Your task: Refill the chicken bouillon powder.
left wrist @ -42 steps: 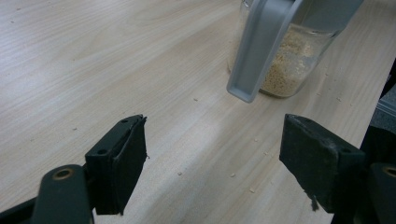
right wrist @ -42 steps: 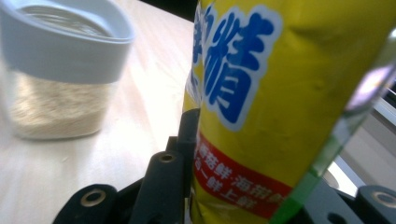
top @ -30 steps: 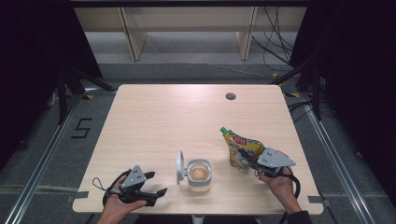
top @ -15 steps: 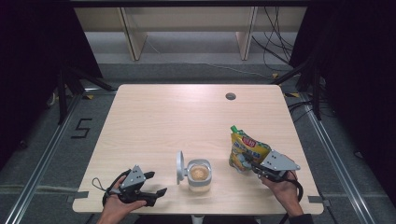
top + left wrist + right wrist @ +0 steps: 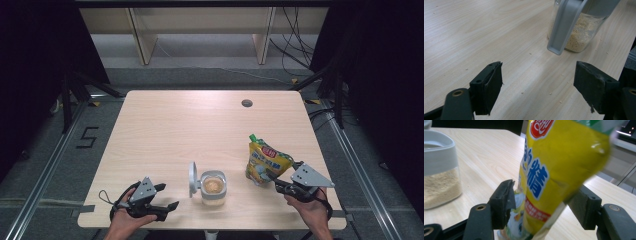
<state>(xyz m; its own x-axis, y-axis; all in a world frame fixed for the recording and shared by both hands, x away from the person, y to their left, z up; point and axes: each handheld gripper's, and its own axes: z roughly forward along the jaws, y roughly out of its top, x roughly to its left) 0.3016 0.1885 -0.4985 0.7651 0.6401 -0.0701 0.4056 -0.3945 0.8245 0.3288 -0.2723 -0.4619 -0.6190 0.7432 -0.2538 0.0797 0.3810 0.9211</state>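
Two changes: yellow pouch (image 5: 265, 162) now upright; right hand-held gripper (image 5: 278, 184) jaws just opening, pouch between, unpressed.

- A yellow pouch (image 5: 554, 170) stands upright on the pale wooden desk (image 5: 484, 152), tilted a little, with blue characters down its front and a red emblem near its top.
- The right tool (image 5: 544, 205) has its two black jaws on either side of the pouch's lower part; they have just been opening, and a gap shows beside the left jaw.
- At the left edge stands a clear jar (image 5: 439, 177) with a grey collar, part-filled with pale grains.
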